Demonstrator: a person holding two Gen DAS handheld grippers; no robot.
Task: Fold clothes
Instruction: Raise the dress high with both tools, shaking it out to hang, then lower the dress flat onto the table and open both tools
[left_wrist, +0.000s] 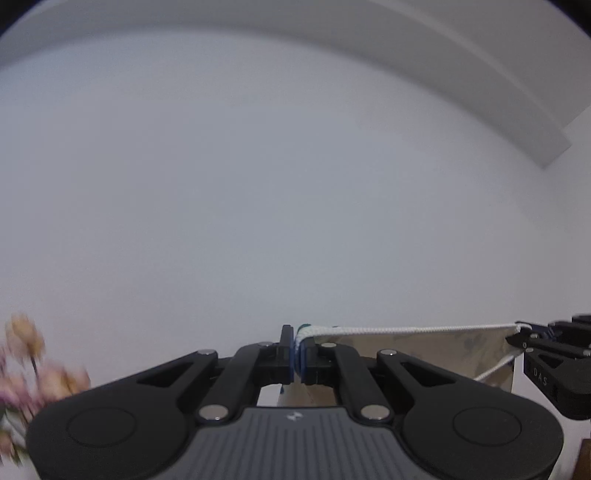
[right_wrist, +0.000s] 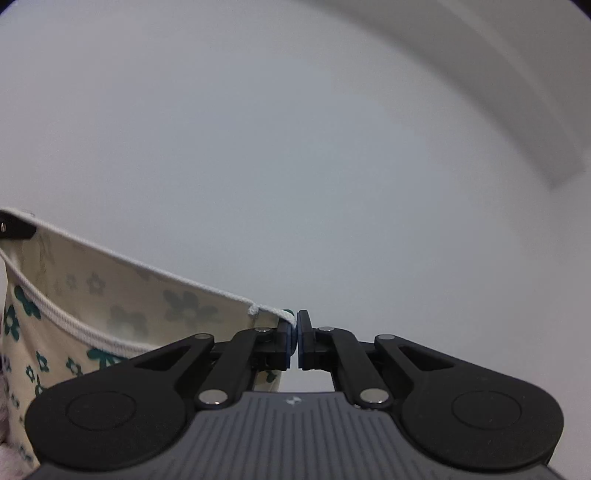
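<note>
A cream garment with green flower print and a white ribbed hem hangs stretched between both grippers, held up in the air. My left gripper is shut on one corner of the garment. My right gripper is shut on the other corner; it also shows at the right edge of the left wrist view. The left gripper's tip shows at the far left of the right wrist view. The hem runs taut between them. The garment's lower part is hidden behind the gripper bodies.
A plain white wall fills both views, with a white ledge or moulding at the upper right. Blurred pink and tan flowers show at the lower left of the left wrist view.
</note>
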